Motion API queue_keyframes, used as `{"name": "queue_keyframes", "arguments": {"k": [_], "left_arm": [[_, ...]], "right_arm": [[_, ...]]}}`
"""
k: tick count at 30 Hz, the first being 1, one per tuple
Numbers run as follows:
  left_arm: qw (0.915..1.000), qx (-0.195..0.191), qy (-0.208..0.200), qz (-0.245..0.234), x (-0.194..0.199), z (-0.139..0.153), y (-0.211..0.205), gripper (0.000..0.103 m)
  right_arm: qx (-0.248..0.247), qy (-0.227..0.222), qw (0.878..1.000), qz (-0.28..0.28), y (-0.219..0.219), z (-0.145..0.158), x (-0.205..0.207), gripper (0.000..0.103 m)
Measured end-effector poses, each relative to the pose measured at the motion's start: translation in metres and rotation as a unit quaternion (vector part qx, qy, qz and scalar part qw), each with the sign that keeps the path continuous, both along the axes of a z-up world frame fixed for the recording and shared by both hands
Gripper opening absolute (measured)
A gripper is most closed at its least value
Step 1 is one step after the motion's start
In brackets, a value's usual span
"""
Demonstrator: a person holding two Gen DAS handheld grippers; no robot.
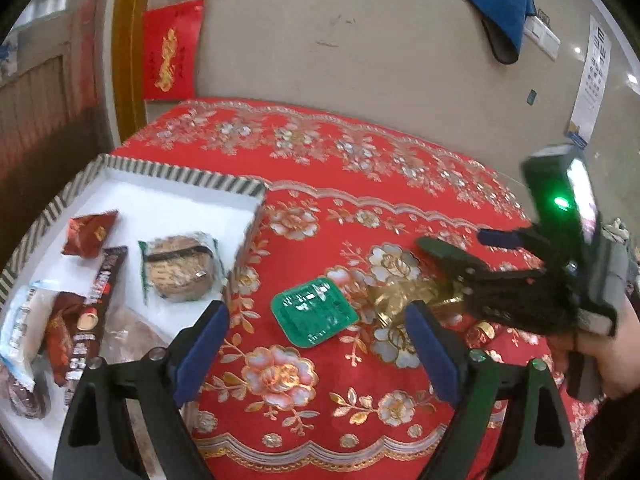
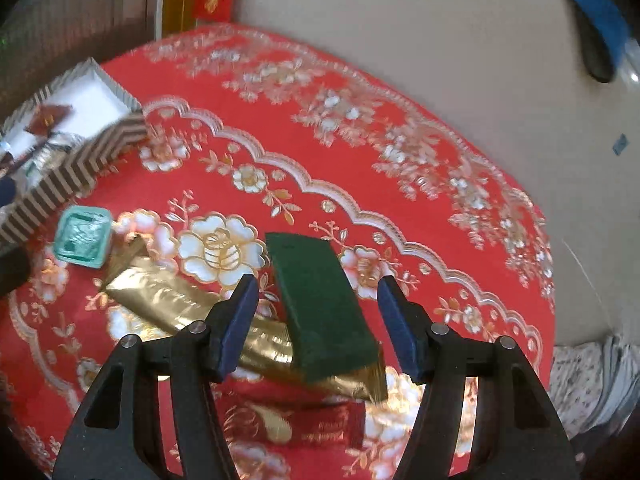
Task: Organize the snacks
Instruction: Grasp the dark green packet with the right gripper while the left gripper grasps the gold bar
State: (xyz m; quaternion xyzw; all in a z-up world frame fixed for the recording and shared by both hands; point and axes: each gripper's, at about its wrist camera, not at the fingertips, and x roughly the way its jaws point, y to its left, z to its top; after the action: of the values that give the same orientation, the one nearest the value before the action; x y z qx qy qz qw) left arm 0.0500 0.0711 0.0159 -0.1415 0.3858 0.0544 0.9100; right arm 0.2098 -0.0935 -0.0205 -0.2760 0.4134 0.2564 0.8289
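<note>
Over on the left, the striped box is already sitting with several wrapped snacks in it, a round biscuit pack among them. The left hand-held gripper is hanging over the red tabletop with jaws wide and nothing between them, the green snack tray lying just ahead. Moving right, the right hand-held gripper is hovering open above the dark green bar, which seems to be resting on the gold packet; pads are not touching it. Next pickup is under way: the right needs lowering and squeezing, then carrying boxward.
</note>
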Motion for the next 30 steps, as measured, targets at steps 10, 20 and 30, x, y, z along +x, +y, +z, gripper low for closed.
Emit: {"name": "queue_keyframes", "arguments": {"k": [10, 20, 30], "left_arm": [[0.9998, -0.006, 0.011, -0.013, 0.001, -0.004, -0.005, 0.091], [0.9996, 0.009, 0.009, -0.024, 0.004, -0.010, -0.012, 0.091], [0.9791, 0.157, -0.009, -0.130, 0.019, 0.003, -0.072, 0.091]], "right_arm": [[0.041, 0.075, 0.996, -0.018, -0.009, -0.024, 0.025, 0.042], [0.179, 0.027, 0.983, -0.031, -0.044, 0.012, -0.027, 0.041], [0.369, -0.071, 0.902, -0.212, -0.152, 0.004, -0.103, 0.041]]}}
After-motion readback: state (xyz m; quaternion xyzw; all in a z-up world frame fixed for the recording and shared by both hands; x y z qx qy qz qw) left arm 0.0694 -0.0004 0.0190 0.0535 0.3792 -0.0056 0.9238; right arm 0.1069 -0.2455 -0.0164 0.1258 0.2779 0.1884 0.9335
